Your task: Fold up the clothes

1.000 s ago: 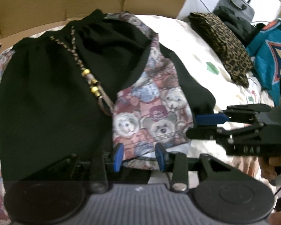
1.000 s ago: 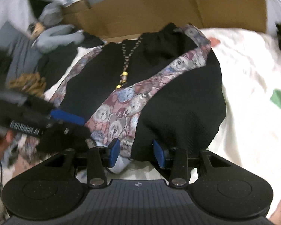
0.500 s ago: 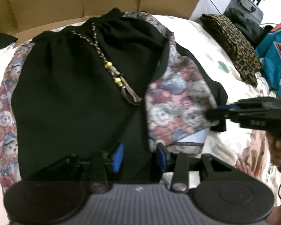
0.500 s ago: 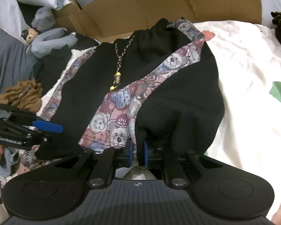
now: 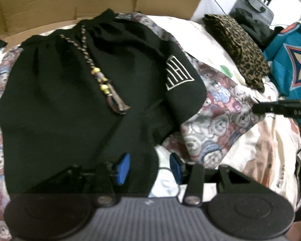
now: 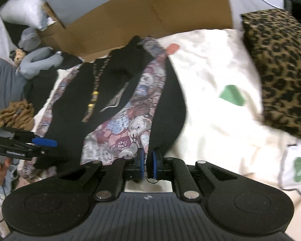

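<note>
Both tongs work on soft, limp shorts point(image 5: 74, 100). Right tongs point(image 6: 148, 163) clench the hem edge; left tongs point(image 5: 148, 167) are opening, cloth between them unpinched. Best hold: hem corners.

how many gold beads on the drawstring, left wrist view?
3 gold beads, on the braided drawstring lying down the front of the black shorts: one upper, two lower near the tassel. Blur may hide more.
</note>
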A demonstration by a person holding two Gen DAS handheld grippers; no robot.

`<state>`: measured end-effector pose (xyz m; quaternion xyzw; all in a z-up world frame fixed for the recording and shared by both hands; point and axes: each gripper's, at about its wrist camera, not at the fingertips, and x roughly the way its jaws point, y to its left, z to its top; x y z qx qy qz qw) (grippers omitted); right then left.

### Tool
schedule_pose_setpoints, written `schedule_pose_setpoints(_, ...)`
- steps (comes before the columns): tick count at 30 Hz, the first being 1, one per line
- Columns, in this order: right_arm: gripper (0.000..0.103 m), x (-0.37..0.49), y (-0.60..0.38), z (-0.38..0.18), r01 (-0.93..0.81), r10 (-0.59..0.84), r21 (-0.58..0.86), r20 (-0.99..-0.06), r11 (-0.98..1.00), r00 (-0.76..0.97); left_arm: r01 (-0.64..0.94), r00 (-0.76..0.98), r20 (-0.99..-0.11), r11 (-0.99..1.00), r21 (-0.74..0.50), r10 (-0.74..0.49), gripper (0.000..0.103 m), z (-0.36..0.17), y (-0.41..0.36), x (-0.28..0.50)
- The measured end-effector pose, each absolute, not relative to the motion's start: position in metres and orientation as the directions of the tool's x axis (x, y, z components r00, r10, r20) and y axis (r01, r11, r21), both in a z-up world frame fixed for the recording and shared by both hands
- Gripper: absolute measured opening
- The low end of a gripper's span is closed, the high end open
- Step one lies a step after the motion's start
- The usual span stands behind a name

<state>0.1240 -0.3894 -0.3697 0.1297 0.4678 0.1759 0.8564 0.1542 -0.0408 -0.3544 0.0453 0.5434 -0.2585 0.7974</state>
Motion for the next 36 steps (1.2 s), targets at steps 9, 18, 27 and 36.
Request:
schedule_pose_setpoints(9,0.005,0.135,-0.441,-0.38,-0.099,0.345,0.345,-0.79,0.934,0.507,0.507,0.22,-0.897,0.831,-0.23,-0.383,0.047,-0.373,-0.065,0.15)
schedule_pose_setpoints(18,0.005,0.166,-0.485,-0.414,0.027,0.218,0.269,-0.834,0.963,0.507,0.524,0.17,-0.89,0.804,-0.282,-0.423,0.047,-0.393,-0.09,0.161)
schedule_pose_setpoints(27,0.005,0.177,-0.493,-0.432,0.031,0.192,0.238,-0.847,0.971,0.495,0.491,0.211,-0.902,0.839,-0.234,-0.376,0.049,-0.411,-0.101,0.179)
schedule_pose_setpoints(36,0.005,0.175,-0.492,-0.436,0.023,0.196,0.238,-0.844,0.971,0.499,0.516,0.189,-0.924,0.834,-0.196,-0.334,0.006,-0.407,-0.114,0.181)
